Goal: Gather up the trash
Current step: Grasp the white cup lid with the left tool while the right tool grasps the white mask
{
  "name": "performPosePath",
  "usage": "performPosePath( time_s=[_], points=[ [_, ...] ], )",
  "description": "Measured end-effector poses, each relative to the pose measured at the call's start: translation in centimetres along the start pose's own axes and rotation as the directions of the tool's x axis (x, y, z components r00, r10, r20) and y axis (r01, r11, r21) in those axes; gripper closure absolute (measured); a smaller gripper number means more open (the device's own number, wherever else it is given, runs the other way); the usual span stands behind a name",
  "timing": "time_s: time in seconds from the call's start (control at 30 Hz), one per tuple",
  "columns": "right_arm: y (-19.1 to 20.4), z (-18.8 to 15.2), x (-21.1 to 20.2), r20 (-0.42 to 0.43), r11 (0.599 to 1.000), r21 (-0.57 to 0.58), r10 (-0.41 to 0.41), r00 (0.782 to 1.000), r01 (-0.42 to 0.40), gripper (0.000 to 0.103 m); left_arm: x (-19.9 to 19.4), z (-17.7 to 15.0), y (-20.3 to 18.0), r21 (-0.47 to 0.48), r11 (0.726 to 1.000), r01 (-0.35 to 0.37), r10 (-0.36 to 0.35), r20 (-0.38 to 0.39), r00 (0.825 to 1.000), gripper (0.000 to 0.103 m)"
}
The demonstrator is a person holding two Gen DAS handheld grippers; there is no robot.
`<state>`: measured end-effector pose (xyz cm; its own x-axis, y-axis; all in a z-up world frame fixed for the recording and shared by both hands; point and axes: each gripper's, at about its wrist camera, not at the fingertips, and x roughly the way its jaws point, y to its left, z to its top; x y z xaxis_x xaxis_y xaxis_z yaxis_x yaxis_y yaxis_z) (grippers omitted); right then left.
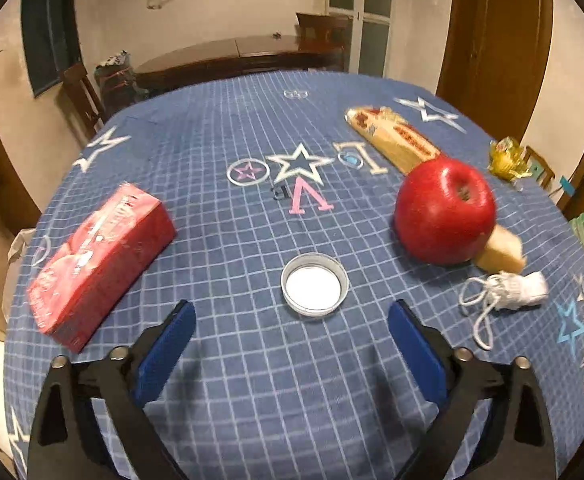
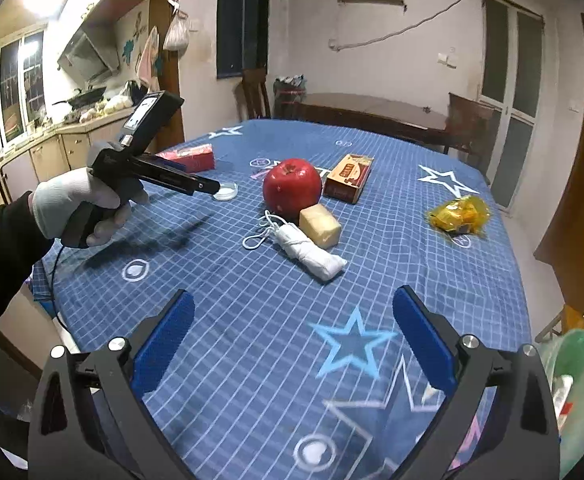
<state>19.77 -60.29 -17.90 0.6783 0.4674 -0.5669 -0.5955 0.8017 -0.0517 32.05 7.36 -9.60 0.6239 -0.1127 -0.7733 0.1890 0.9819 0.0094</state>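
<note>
A white jar lid lies on the blue checked tablecloth, just ahead of my open, empty left gripper; the lid also shows in the right wrist view, under the left gripper's tip. A rolled white face mask with loops lies mid-table, also seen in the left wrist view. A crumpled yellow wrapper lies at the right, also in the left wrist view. My right gripper is open and empty, above the near table edge.
A red apple, a beige block, a long snack box and a red box sit on the table. A green bin stands at the right edge. Chairs and a dark table stand behind.
</note>
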Motion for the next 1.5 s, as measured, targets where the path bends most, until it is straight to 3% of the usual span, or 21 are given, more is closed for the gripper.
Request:
performPosePath(
  time_s=[0.1, 0.17, 0.37, 0.53, 0.6, 0.67, 0.73, 0.83, 1.0, 1.13, 1.33, 1.5],
  points=[
    [-0.7, 1.1, 1.9, -0.041, 0.999, -0.025, 0.032, 0.999, -0.034, 0.015, 1.4, 0.3, 0.0, 0.009, 1.000, 0.012, -0.012, -0.021, 1.000, 0.029],
    [-1.3, 1.8, 3.6, -0.075, 0.998, -0.042, 0.050, 0.996, -0.054, 0.026, 2.2, 0.2, 0.0, 0.006, 1.000, 0.023, -0.023, -0.034, 0.999, 0.039],
    [-2.0, 3.9, 9.1, -0.207, 0.983, -0.130, 0.100, 0.973, -0.129, 0.049, 2.7, 0.1, -0.5, 0.036, 0.999, 0.035, -0.034, -0.026, 0.999, 0.044],
    [-1.1, 4.3, 12.6, -0.308, 0.964, -0.196, 0.114, 0.945, -0.180, 0.051, 3.2, 0.6, -1.1, 0.068, 0.997, 0.041, -0.039, -0.027, 0.999, 0.049],
    [-0.9, 4.3, 13.5, -0.326, 0.966, -0.200, 0.090, 0.941, -0.162, 0.055, 3.2, 0.7, -1.1, 0.068, 0.997, 0.045, -0.043, -0.025, 0.999, 0.049],
    [-1.1, 4.0, 13.7, -0.345, 0.979, -0.183, 0.025, 0.938, -0.093, 0.071, 3.1, 0.5, -0.9, 0.062, 0.997, 0.043, -0.042, -0.021, 0.999, 0.053],
    [-1.4, 4.0, 13.2, -0.356, 0.994, -0.105, -0.009, 0.934, -0.031, 0.074, 3.1, 0.4, -0.8, 0.057, 0.997, 0.044, -0.043, -0.018, 0.999, 0.054],
    [-0.9, 3.2, 11.9, -0.356, 1.000, -0.005, -0.015, 0.934, 0.014, 0.076, 3.0, 0.4, -0.9, 0.059, 0.998, 0.036, -0.035, -0.016, 0.999, 0.055],
    [0.9, 1.9, 9.9, -0.340, 0.994, 0.102, 0.083, 0.937, -0.051, 0.071, 2.8, 0.2, -1.2, 0.067, 0.997, 0.033, -0.032, -0.012, 0.999, 0.059],
    [2.2, 2.7, 10.2, -0.332, 1.000, 0.000, 0.011, 0.943, -0.012, 0.068, 2.8, 0.2, -1.2, 0.067, 0.997, 0.033, -0.032, -0.013, 0.999, 0.060],
    [2.9, 3.0, 11.4, -0.363, 0.995, -0.089, 0.009, 0.932, -0.044, 0.068, 2.6, 0.0, -1.3, 0.067, 0.997, 0.035, -0.034, -0.014, 0.999, 0.060],
    [3.2, 2.3, 11.1, -0.338, 0.993, -0.114, -0.013, 0.941, -0.027, 0.075, 2.3, -0.3, -1.5, 0.064, 0.998, 0.024, -0.023, -0.010, 1.000, 0.062]
  ],
)
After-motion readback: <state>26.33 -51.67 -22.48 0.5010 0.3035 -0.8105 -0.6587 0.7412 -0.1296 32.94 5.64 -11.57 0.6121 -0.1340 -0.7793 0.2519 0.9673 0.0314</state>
